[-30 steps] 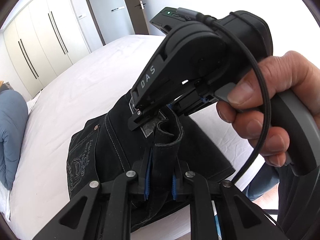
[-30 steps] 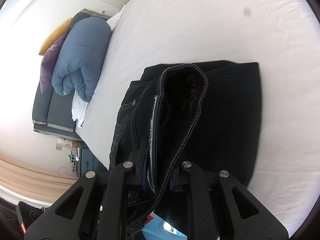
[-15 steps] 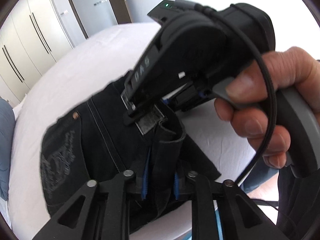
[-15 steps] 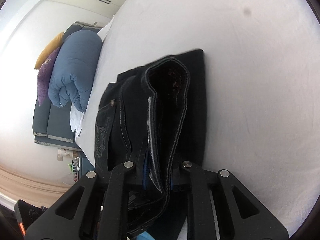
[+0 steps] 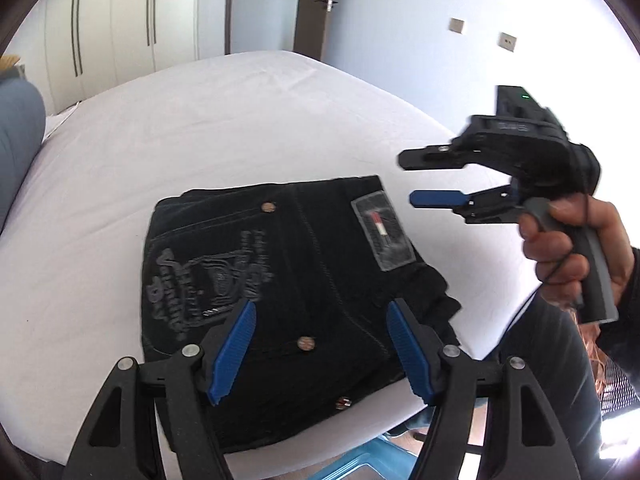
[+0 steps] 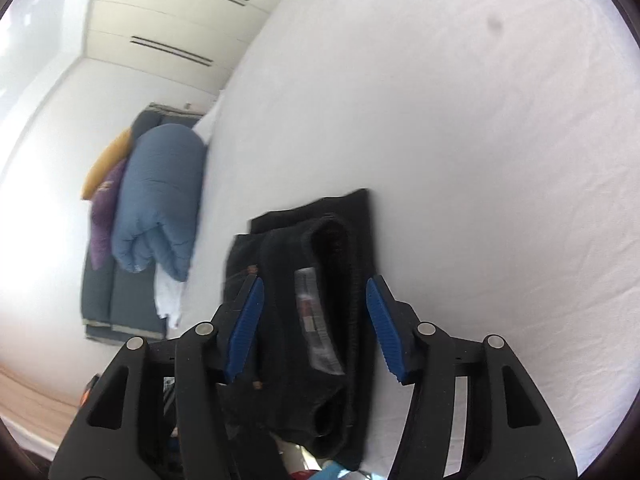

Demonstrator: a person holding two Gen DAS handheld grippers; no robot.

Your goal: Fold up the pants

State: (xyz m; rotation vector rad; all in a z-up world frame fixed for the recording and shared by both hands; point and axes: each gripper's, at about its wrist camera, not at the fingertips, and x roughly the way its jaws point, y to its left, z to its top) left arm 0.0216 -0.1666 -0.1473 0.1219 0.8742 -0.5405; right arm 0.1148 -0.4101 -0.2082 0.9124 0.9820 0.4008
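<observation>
The black pants (image 5: pixel 280 288) lie folded into a compact stack near the front edge of the white bed (image 5: pixel 224 120), back pocket stitching and waist patch facing up. My left gripper (image 5: pixel 320 328) hovers just above them, its jaws opening, blue pads apart with no cloth pinched. At the right of the left wrist view, a hand holds my right gripper (image 5: pixel 412 178) off past the pants' right edge, jaws opening and empty. In the right wrist view the folded pants (image 6: pixel 320 280) lie below the right gripper (image 6: pixel 316 308), the pads clear of the fabric.
A rolled blue duvet (image 6: pixel 160 200) with purple and yellow cushions sits at the head of the bed. White wardrobes (image 5: pixel 112 28) and a door (image 5: pixel 264 4) stand beyond the bed. The bed's front edge (image 5: pixel 360 436) runs just below the pants, a blue object under it.
Both grippers let go of the pants' edge and opened. The stack dropped flat on the bed. The right gripper drew away to the right, and the left one pulled back.
</observation>
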